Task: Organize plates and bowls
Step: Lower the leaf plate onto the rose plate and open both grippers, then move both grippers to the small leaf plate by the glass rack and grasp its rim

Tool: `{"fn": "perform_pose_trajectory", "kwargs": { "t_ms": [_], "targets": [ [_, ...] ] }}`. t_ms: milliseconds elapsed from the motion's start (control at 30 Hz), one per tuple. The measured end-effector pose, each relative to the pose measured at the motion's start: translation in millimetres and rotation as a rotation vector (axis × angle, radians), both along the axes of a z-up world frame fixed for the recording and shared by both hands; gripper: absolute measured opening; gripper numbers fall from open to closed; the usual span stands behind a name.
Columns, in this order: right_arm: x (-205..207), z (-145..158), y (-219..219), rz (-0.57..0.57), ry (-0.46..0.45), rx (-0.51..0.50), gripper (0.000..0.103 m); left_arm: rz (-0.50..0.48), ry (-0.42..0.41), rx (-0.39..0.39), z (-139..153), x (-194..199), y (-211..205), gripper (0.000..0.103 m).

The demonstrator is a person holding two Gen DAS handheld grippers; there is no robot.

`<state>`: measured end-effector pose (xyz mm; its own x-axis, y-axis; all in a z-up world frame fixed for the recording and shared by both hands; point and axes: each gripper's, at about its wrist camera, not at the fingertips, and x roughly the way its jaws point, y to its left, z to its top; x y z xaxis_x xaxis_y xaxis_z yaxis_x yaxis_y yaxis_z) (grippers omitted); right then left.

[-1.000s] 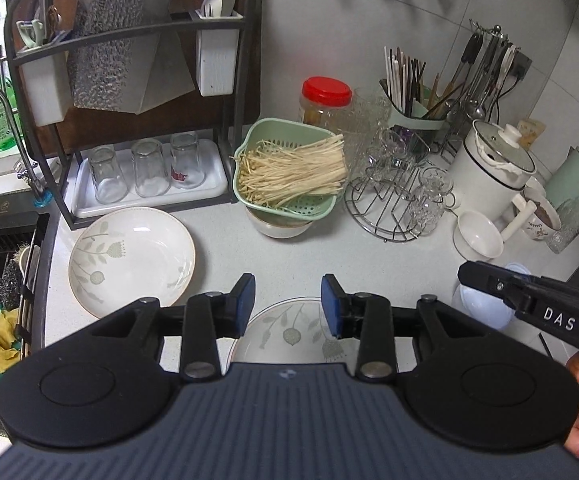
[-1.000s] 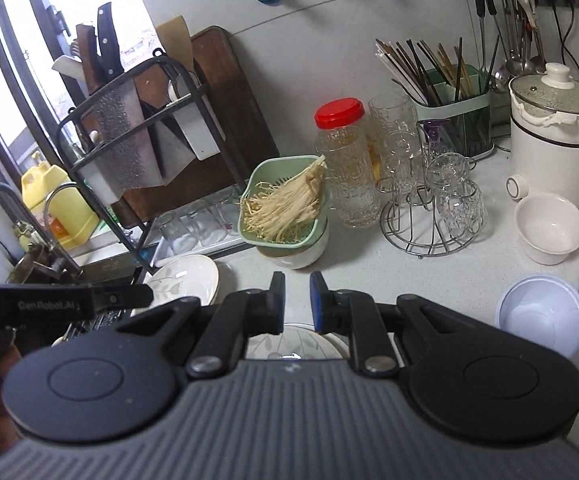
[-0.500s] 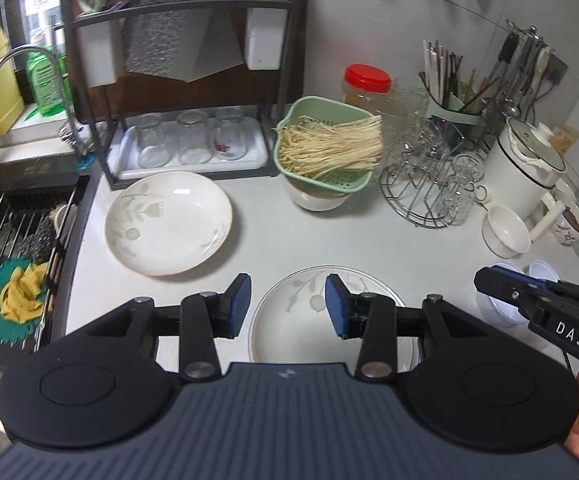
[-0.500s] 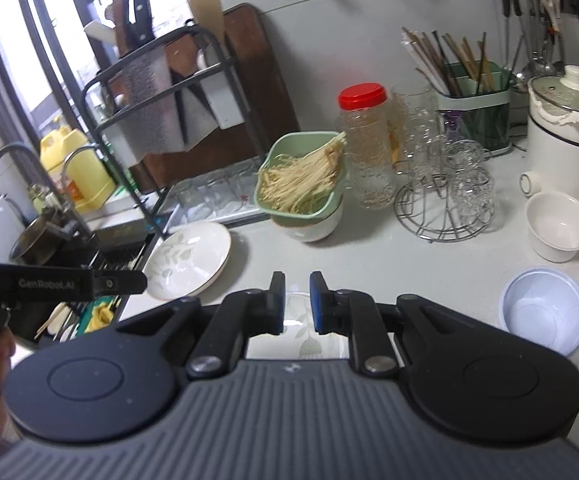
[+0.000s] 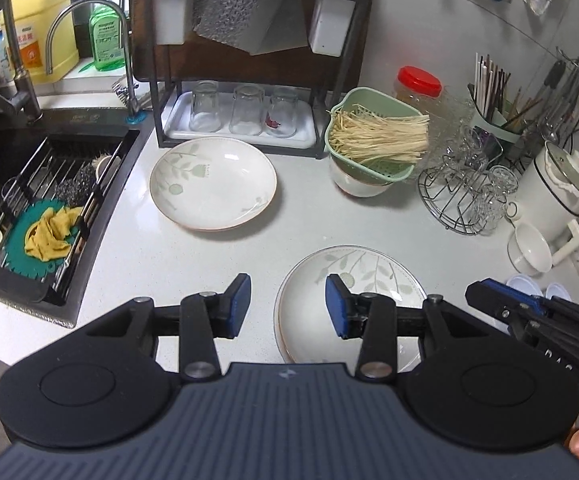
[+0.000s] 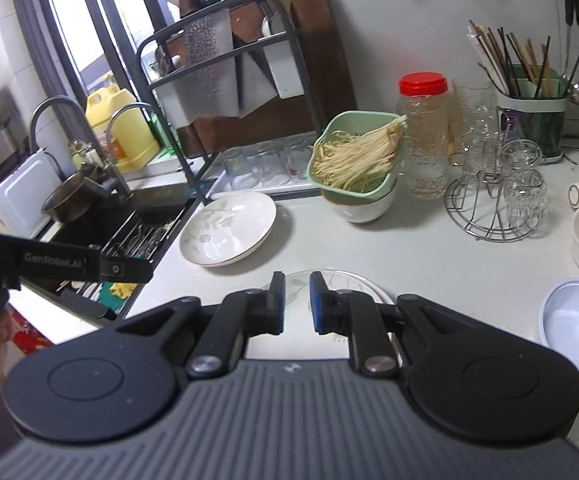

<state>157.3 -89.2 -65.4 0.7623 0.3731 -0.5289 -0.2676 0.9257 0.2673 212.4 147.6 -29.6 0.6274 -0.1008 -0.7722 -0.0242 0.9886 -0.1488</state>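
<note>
Two leaf-patterned plates sit apart on a white counter. The left gripper hovers released above the nearer plate; the right gripper is clenched, empty.

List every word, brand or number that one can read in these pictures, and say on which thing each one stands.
"GenRobot.AI": on the side of the left gripper, right wrist view.
"DAS": partly visible on the side of the right gripper, left wrist view.
Yellow jug: orange label with print, too small to read.
Green bottle: white label with print, too blurred to read.
Nothing else carries readable text.
</note>
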Motion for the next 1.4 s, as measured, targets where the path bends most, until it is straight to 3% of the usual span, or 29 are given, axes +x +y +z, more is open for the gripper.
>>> {"fn": "perform_pose_trajectory", "kwargs": {
  "t_ms": [333, 467, 533, 567, 600, 667, 867, 933, 1000, 1067, 1100, 1400],
  "targets": [
    [6, -6, 10, 0.02, 0.016, -0.019, 0.017, 0.041, 0.051, 0.019, -8, 4, 8, 0.05],
    [9, -6, 12, 0.01, 0.026, -0.044, 0.017, 0.023, 0.055, 0.021, -7, 17, 12, 0.056],
    [12, -7, 14, -0.005, 0.028, -0.065, 0.029, 0.008, 0.055, 0.03, -8, 27, 13, 0.062],
    [14, -8, 15, -0.014, 0.031, -0.068, 0.047, 0.002, 0.057, 0.03, -9, 32, 14, 0.068],
    [17, -8, 16, -0.018, 0.032, -0.065, 0.056, -0.002, 0.064, 0.032, -10, 38, 16, 0.069],
    [22, -9, 18, -0.039, 0.042, -0.058, 0.058, -0.013, 0.073, 0.033, -12, 48, 20, 0.072],
    [40, -13, 29, -0.096, 0.056, -0.061, 0.085, -0.056, 0.066, 0.048, -14, 76, 36, 0.074],
    [47, -14, 35, -0.117, 0.067, -0.074, 0.085, -0.068, 0.069, 0.046, -15, 85, 42, 0.076],
    [54, -15, 39, -0.132, 0.076, -0.062, 0.087, -0.083, 0.075, 0.041, -17, 93, 47, 0.086],
    [58, -15, 41, -0.144, 0.061, -0.028, 0.101, -0.108, 0.083, 0.053, -20, 101, 51, 0.09],
    [59, -15, 44, -0.15, 0.055, -0.023, 0.103, -0.114, 0.081, 0.062, -21, 104, 52, 0.091],
    [84, -18, 70, -0.182, 0.085, -0.037, 0.103, -0.132, 0.082, 0.055, -33, 139, 81, 0.093]
  ]
}}
